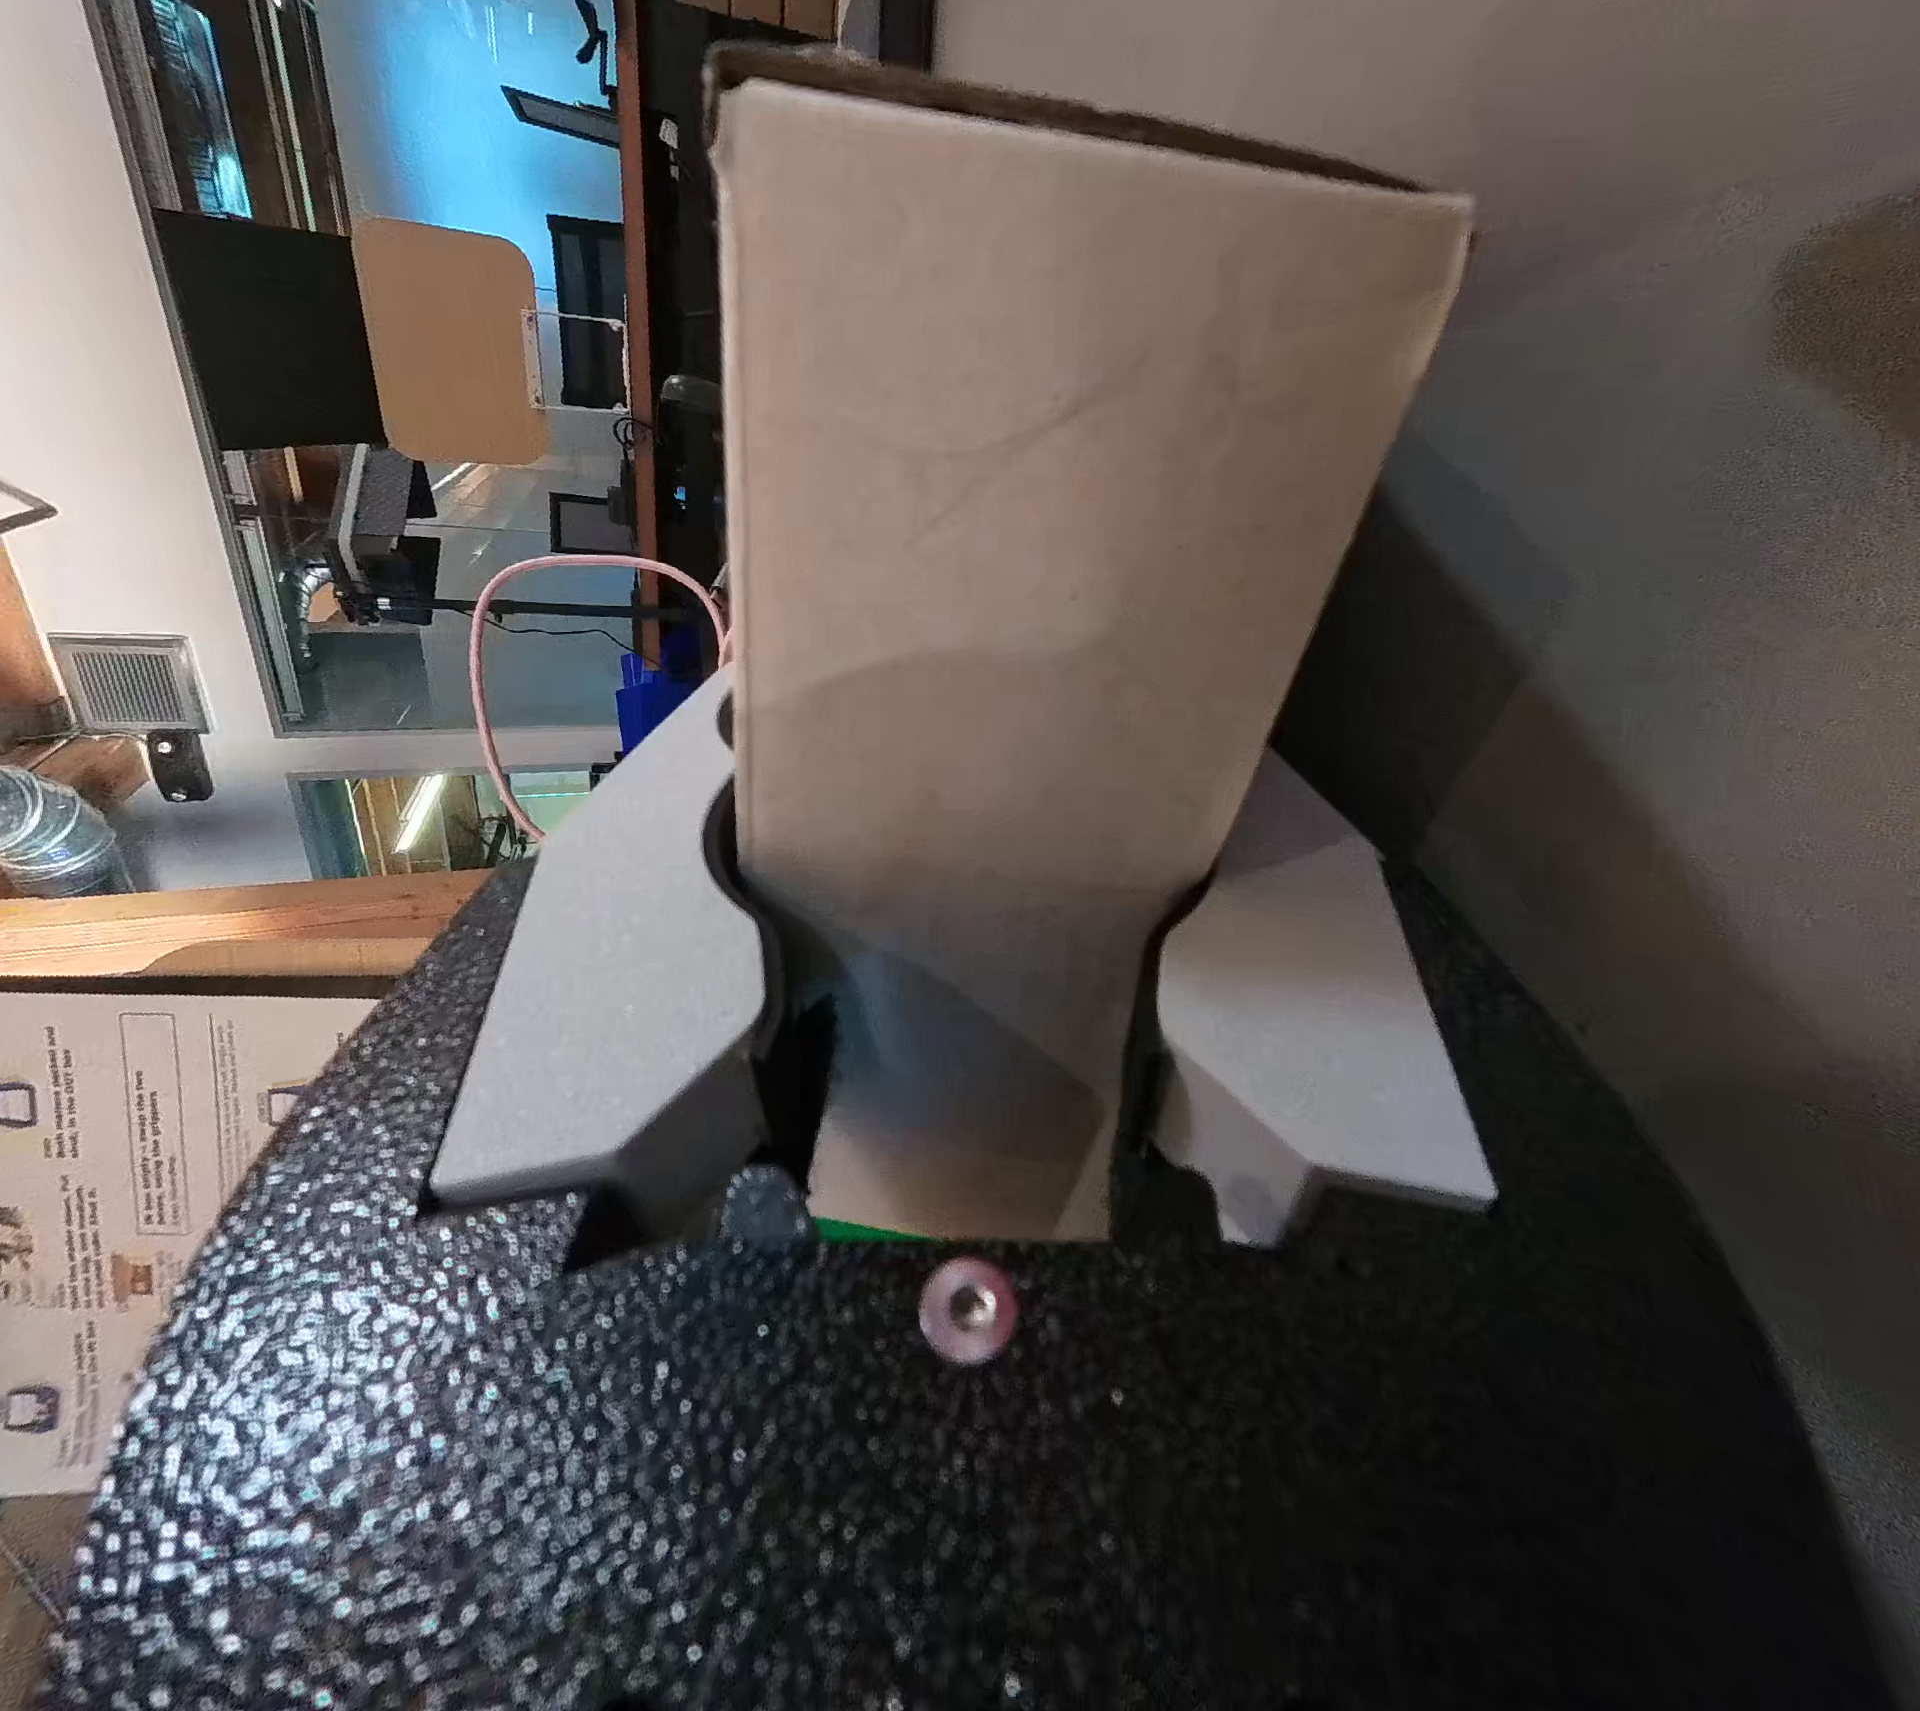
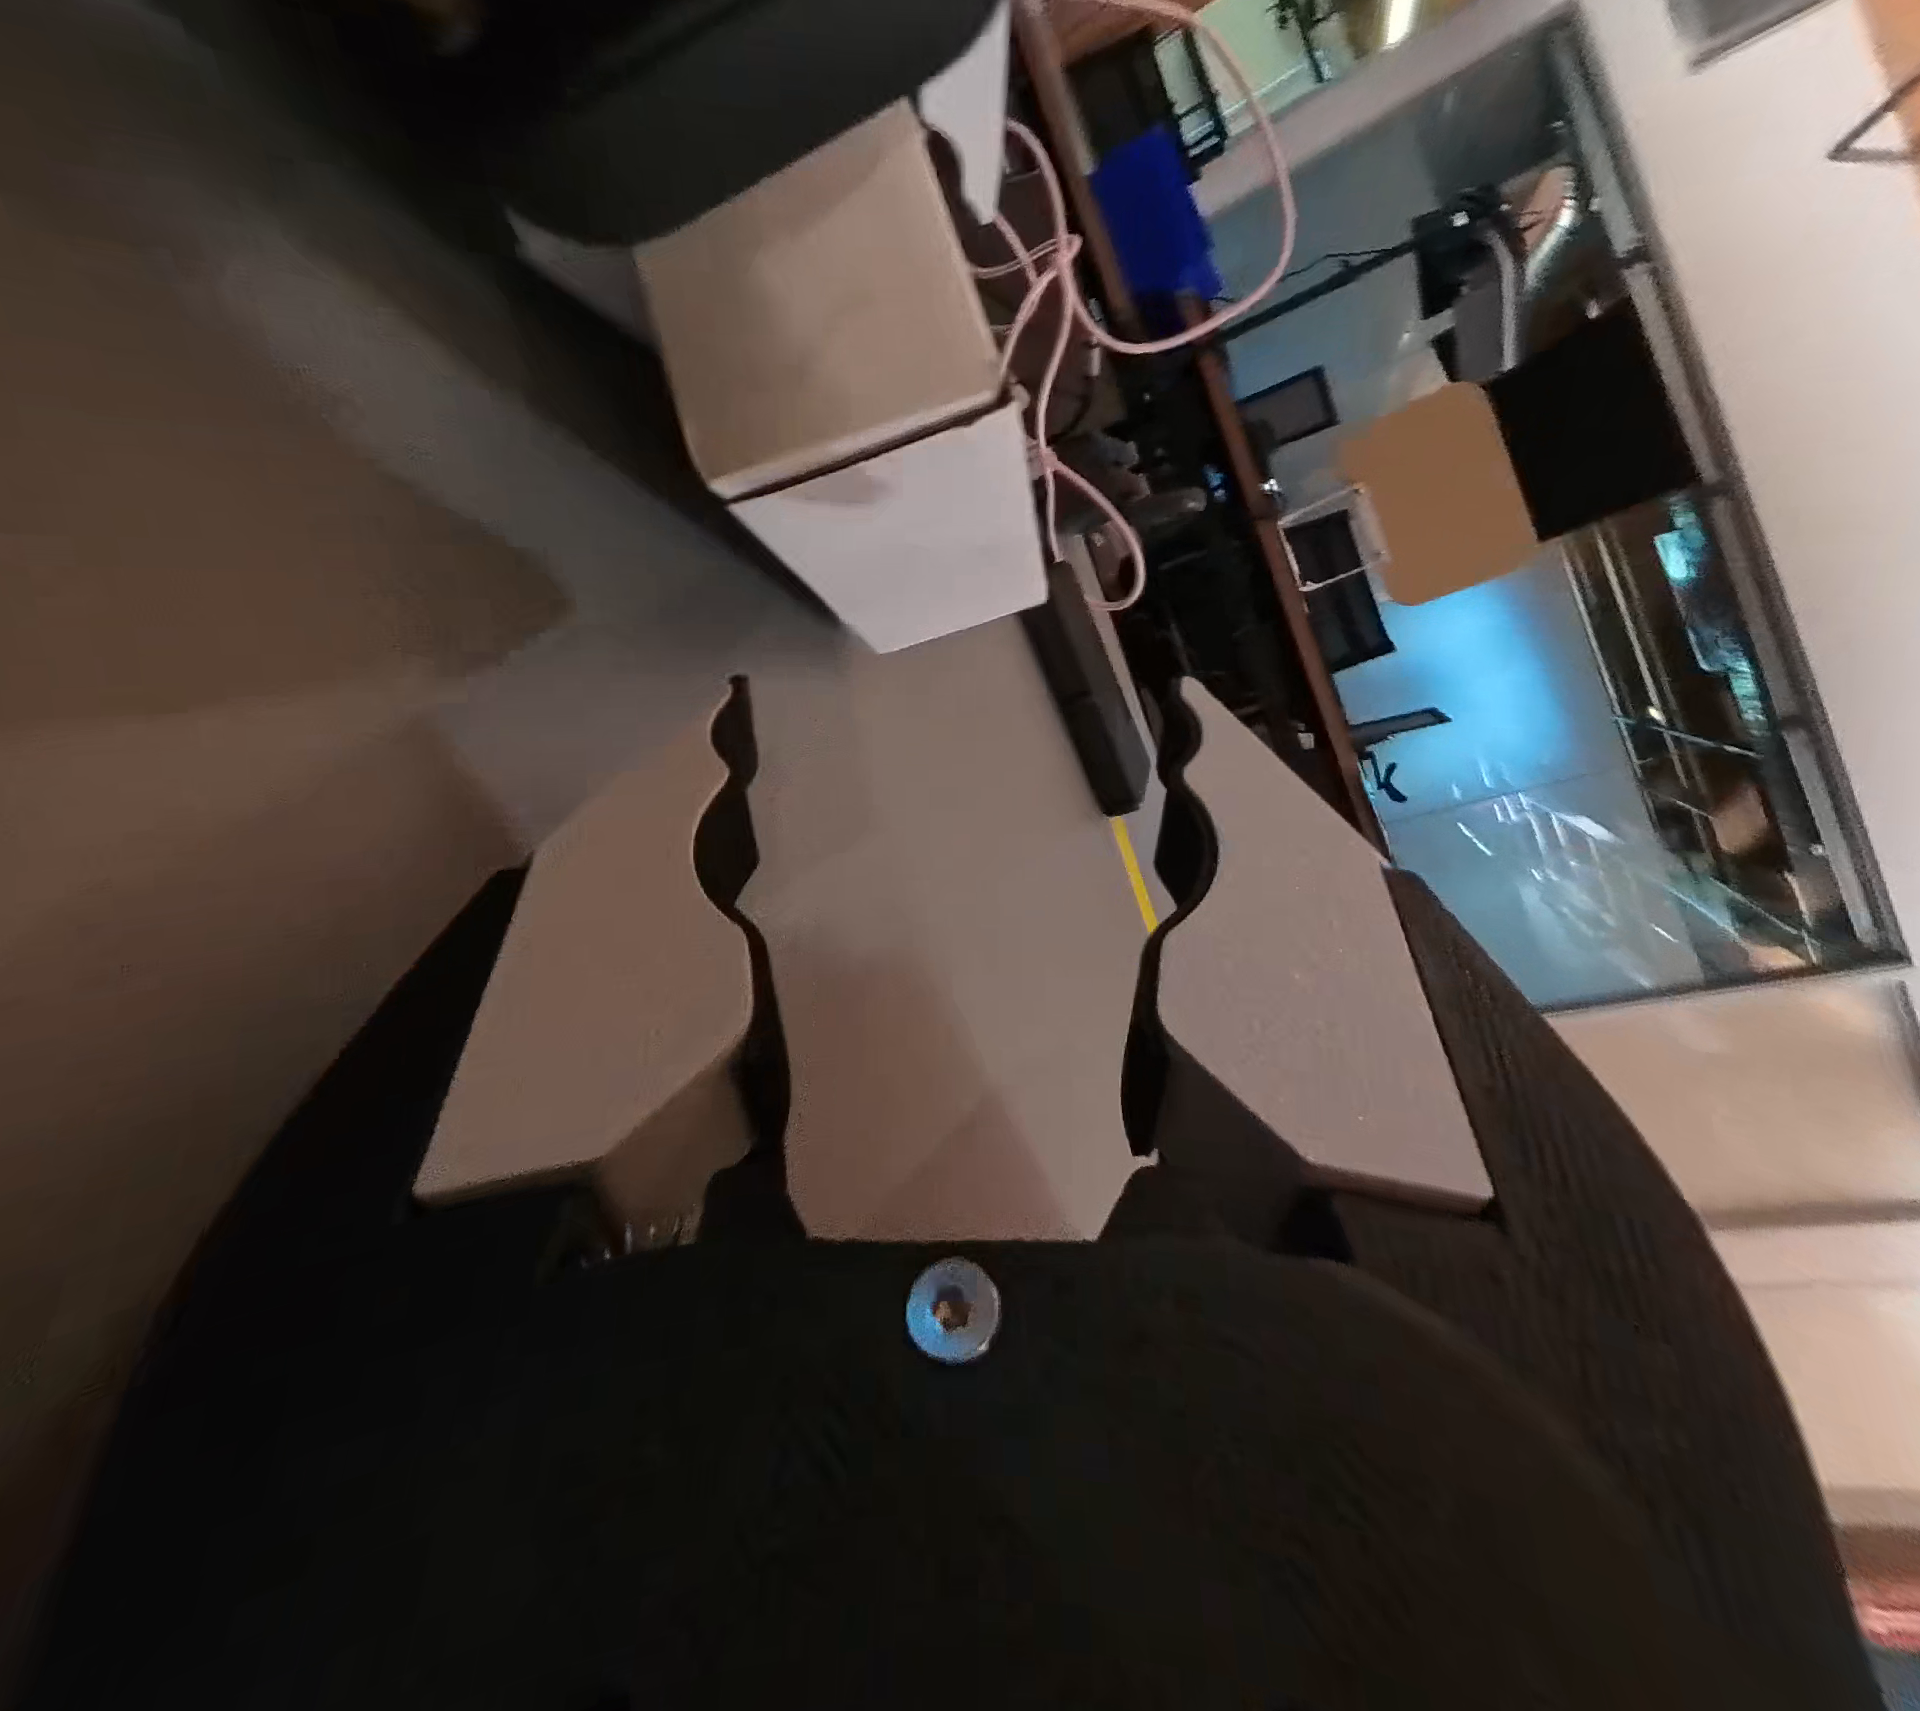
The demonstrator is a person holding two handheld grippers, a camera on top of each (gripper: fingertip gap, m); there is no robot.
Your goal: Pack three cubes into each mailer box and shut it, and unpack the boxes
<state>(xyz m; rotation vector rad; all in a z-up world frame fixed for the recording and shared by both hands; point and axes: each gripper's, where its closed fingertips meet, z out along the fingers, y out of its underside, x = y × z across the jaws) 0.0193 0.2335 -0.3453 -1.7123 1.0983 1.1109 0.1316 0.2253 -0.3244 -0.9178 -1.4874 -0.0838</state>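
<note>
Cardboard mailer box [image 1: 1039, 518] sits clamped in your left fingers [image 1: 810, 882], reaching toward twelve o'clock, apparently steadied for handling; your right fingers [image 2: 727, 830] gape wide, holding nothing, above the tabletop [image 2: 260, 518].

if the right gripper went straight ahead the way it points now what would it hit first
Probably the white mailer box held by the left gripper. It sits ahead, just left of the line between the open right gripper jaws; depth is hard to judge in the blur.
</note>
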